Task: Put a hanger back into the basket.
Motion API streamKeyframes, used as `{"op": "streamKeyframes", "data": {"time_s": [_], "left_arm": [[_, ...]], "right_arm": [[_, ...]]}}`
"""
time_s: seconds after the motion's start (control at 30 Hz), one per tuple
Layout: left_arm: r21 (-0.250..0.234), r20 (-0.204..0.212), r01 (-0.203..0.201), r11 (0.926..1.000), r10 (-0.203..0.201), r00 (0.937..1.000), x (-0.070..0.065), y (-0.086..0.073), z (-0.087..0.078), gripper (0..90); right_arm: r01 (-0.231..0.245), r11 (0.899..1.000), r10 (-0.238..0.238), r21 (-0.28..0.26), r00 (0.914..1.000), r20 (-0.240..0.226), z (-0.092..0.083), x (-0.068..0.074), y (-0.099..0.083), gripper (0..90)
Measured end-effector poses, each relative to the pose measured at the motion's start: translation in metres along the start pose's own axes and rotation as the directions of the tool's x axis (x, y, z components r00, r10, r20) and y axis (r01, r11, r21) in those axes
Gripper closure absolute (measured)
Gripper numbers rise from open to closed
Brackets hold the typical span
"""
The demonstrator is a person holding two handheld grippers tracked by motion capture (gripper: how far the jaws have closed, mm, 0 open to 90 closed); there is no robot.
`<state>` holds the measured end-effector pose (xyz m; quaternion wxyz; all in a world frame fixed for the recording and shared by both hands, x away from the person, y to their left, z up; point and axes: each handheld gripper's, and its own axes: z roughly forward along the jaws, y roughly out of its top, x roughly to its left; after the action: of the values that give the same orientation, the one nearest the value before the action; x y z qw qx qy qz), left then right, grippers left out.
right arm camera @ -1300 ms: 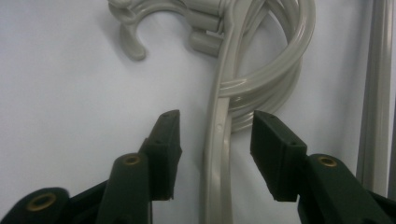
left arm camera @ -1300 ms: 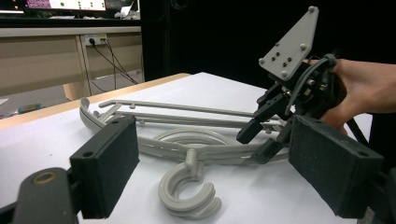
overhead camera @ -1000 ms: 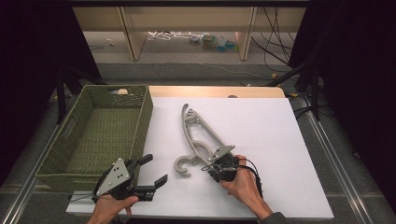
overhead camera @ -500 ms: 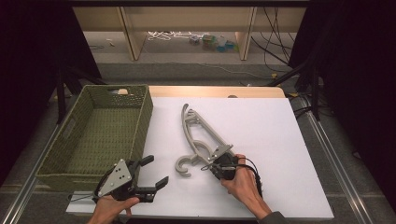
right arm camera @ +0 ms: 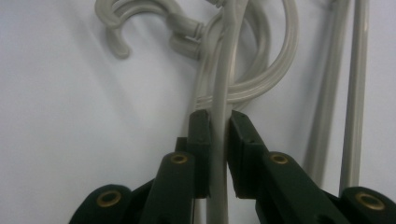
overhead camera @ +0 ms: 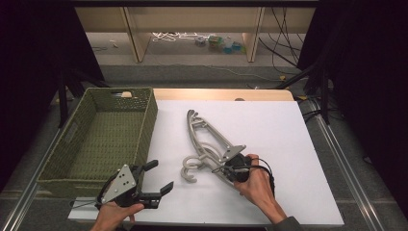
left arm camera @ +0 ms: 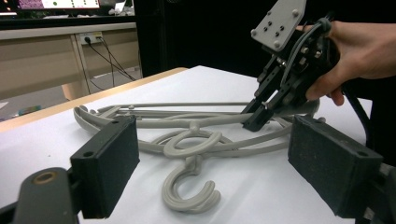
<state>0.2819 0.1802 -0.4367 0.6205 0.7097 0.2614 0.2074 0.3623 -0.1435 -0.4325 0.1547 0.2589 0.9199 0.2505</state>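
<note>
Hangers (overhead camera: pixel 207 142): grey plastic clothes hangers lay stacked flat on the white worktop (overhead camera: pixel 288 130), hooks toward the person; at least two, exact count could not be told.
Basket (overhead camera: pixel 62 159): one green woven basket stood at the worktop's left edge, well apart from the hangers.
Right tongs (right arm camera: pixel 219 128): pointed down at the stack's near end; the jaws had just been closing and were clamped on one hanger's grey arm, which ran between the pads.
Right hand (overhead camera: pixel 257 185): wrapped around the tool body, wrist low over the worktop.
Left tongs (overhead camera: pixel 156 175): one pair, spread wide with nothing between the pads, aimed toward the hooks.
Left hand (overhead camera: pixel 115 214): held level near the worktop's front edge.
</note>
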Motion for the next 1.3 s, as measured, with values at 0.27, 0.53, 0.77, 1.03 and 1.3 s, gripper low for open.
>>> {"op": "streamKeyframes", "data": {"time_s": [0.27,0.53,0.77,1.03,1.3], "left_arm": [[0.013,0.003,-0.007,0.9999,0.007,1.0,-0.001,-0.001,0.002,16.3],[0.028,-0.018,-0.028,0.9992,0.028,0.9994,0.001,-0.001,0.004,16.6],[0.026,-0.025,-0.048,0.9985,0.048,0.9985,0.002,0.0,0.009,16.7],[0.072,-0.101,-0.092,0.9932,0.099,0.99,0.007,0.007,0.018,26.3],[0.15,-0.094,-0.188,0.9707,0.203,0.9747,0.01,0.014,0.036,26.1]], "right_arm": [[0.066,0.997,-0.064,-0.047,0.9971,0.042,-0.018,-0.006,0.001,82.4],[0.17,0.983,-0.165,-0.073,0.9839,0.068,-0.039,-0.004,0.004,82.7],[0.182,0.978,-0.172,-0.098,0.979,0.11,-0.048,-0.006,0.003,82.8],[0.23,0.964,-0.222,-0.136,0.9725,0.071,-0.055,0.0,0.004,82.8],[0.295,0.94,-0.292,-0.172,0.9554,0.046,-0.07,0.011,0.005,82.8]]}}
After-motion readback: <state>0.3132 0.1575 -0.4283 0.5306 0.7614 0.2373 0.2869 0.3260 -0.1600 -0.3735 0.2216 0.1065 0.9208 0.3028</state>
